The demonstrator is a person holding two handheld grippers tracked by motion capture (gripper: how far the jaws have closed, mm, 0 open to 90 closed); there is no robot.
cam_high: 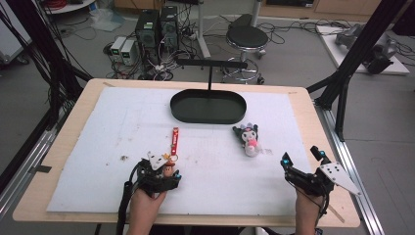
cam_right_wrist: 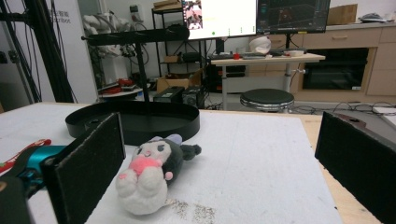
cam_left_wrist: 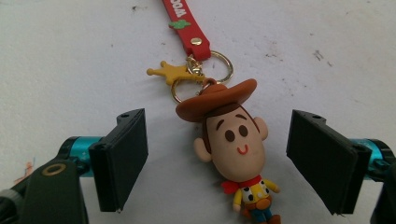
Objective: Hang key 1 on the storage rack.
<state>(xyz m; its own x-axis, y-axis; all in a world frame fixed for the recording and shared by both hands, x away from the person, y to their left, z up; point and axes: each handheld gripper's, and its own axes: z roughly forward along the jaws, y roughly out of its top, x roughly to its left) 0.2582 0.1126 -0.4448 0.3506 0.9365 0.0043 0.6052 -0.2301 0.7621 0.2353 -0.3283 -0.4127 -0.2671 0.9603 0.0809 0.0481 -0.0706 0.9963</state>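
Two hand-held grippers work over a white mat (cam_high: 98,147) on a wooden table (cam_high: 303,107), seen from above. The left gripper (cam_high: 164,174) sits near the mat's front edge, left of centre, jaws spread wide w/ nothing held. Between them, in the left gripper view, lies a cowboy keychain (cam_left_wrist: 236,144): small figure w/ brown hat, flat on the mat, head toward the far edge, jaws apart from it on both sides. Its red strap (cam_high: 174,139) runs on toward the far edge, w/ a gold ring (cam_left_wrist: 219,65) and star charm (cam_left_wrist: 166,72) at the hat. The right gripper (cam_high: 303,159) rests by the front right corner, also wide open and empty. A black-and-white plush toy (cam_high: 249,139) lies right of centre, apart from both tools. A black oval tray (cam_high: 208,106) w/ an upright T-bar stand (cam_high: 210,63) sits at the far edge, centre. Step in hand looks like lining up a grasp on the keychain. Next move prob. needs the left jaws lowered and closed squarely on the head or body, then a lift toward the tray or bar.
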